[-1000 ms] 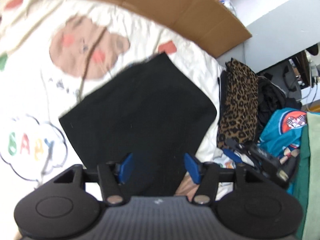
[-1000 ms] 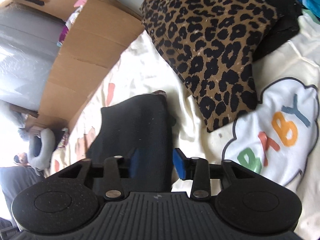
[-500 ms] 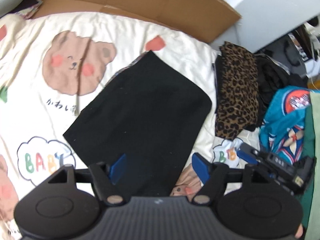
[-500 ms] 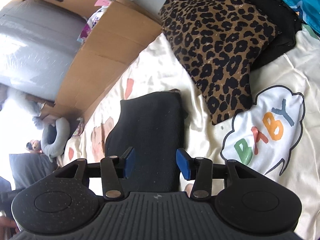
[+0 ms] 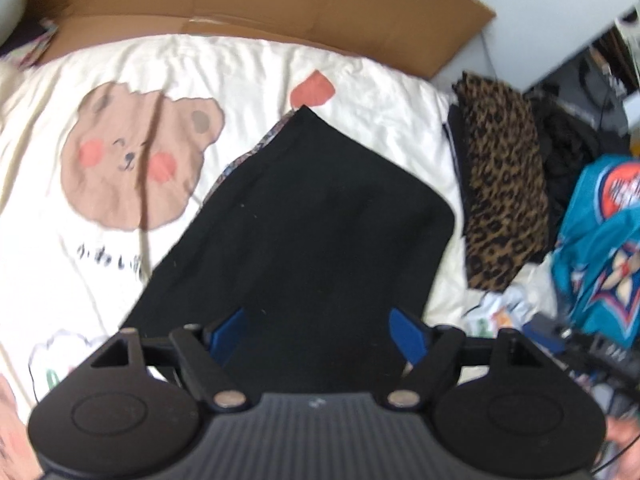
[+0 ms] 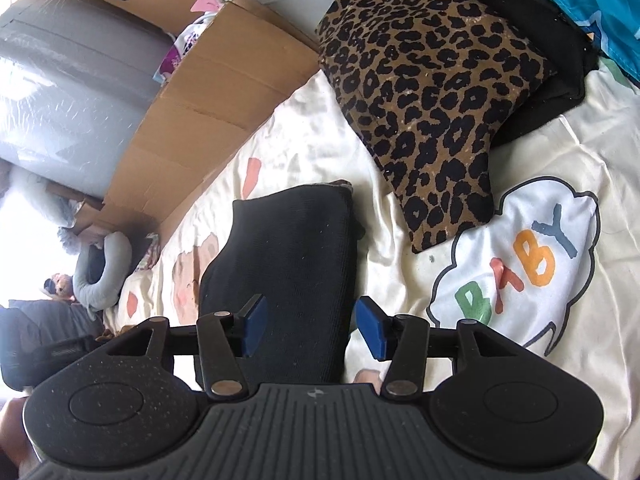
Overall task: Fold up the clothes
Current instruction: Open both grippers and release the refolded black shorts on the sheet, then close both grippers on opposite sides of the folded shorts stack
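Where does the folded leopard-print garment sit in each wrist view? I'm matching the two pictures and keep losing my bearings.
Left wrist view: the folded leopard-print garment lies at right, beyond the folded black garment.
Right wrist view: the leopard-print garment fills the upper centre-right, above the "BABY" cloud print.
Shared landmark: the brown cardboard sheet along the bed's far edge.

Left gripper [image 5: 318,330] pitched steeply downward, jaws spread wide and opening; blue pads [image 5: 406,340] clear of any grip, nothing pinched between them. Right gripper [image 6: 310,326] angled down less steeply, jaws moderately apart and opening, blue pads [image 6: 372,330] pressing on nothing. A bit of the person's hand [image 6: 366,378] shows just behind the right jaws
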{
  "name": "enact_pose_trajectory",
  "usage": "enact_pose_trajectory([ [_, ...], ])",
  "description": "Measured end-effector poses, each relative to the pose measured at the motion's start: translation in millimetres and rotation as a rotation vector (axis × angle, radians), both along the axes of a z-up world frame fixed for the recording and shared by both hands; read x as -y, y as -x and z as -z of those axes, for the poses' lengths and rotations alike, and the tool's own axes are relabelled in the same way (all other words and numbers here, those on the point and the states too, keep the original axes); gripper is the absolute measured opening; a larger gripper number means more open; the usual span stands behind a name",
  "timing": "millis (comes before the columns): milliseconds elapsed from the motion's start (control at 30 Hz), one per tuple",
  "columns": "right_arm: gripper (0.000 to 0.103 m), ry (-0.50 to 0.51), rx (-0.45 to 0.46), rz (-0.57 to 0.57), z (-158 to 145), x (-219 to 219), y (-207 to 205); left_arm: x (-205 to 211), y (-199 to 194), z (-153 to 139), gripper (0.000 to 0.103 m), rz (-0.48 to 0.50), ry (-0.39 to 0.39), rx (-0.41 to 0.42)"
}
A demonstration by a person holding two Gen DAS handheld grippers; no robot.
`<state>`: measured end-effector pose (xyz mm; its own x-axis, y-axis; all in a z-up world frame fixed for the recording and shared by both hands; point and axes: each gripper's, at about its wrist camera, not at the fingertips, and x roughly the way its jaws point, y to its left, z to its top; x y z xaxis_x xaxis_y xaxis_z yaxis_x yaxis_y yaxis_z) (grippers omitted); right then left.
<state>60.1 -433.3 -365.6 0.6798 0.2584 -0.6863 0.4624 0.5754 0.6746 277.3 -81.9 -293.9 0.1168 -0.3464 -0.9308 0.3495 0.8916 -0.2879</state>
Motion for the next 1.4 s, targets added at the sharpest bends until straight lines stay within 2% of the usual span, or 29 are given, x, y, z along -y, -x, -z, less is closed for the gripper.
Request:
enact_pose_trajectory([
  [200, 0.056, 0.025, -0.008, -0.014, 9.1, -7.3, -14.2, -9.7, -25.5, 28.2, 0.081, 0.030, -0.016, 0.043],
  [400, 0.056, 0.040, -0.032, -0.017, 26.6, -9.5, -34.2, -4.7, -45.1, 44.7, 0.081, 0.163, -0.047, 0.083],
  [533, 0.056, 0.031, -0.042, -0.014, 41.9, -9.1, -48.3, -9.7, -55.2, 49.5, 0.085, 0.164, -0.041, 0.114],
  [767, 0.056, 0.038, -0.052, -0.047, 60.4, -16.4, -66.9, -17.4, -70.8, 60.7, 0.085, 0.171, 0.017, 0.156],
  [933, 0.056, 0.022, -0.061, -0.062, 72.0, -13.4, -80.2, -16.8, -79.3, 68.3, 0.085, 0.217, 0.039, 0.190],
  [1200, 0.057, -0.028, -0.105, -0.143, 88.2, -30.2, -98.8, -22.8, -86.8, 100.2, 0.085, 0.247, 0.085, 0.164],
  [1333, 0.057, 0.044, -0.130, -0.222, 85.2, -46.0, -112.2, -31.8, -87.9, 113.3, 0.081, 0.200, 0.153, 0.138],
  [1400, 0.057, 0.047, -0.134, -0.240, 85.7, -49.4, -118.7, -35.4, -87.9, 117.3, 0.081, 0.177, 0.188, 0.125],
])
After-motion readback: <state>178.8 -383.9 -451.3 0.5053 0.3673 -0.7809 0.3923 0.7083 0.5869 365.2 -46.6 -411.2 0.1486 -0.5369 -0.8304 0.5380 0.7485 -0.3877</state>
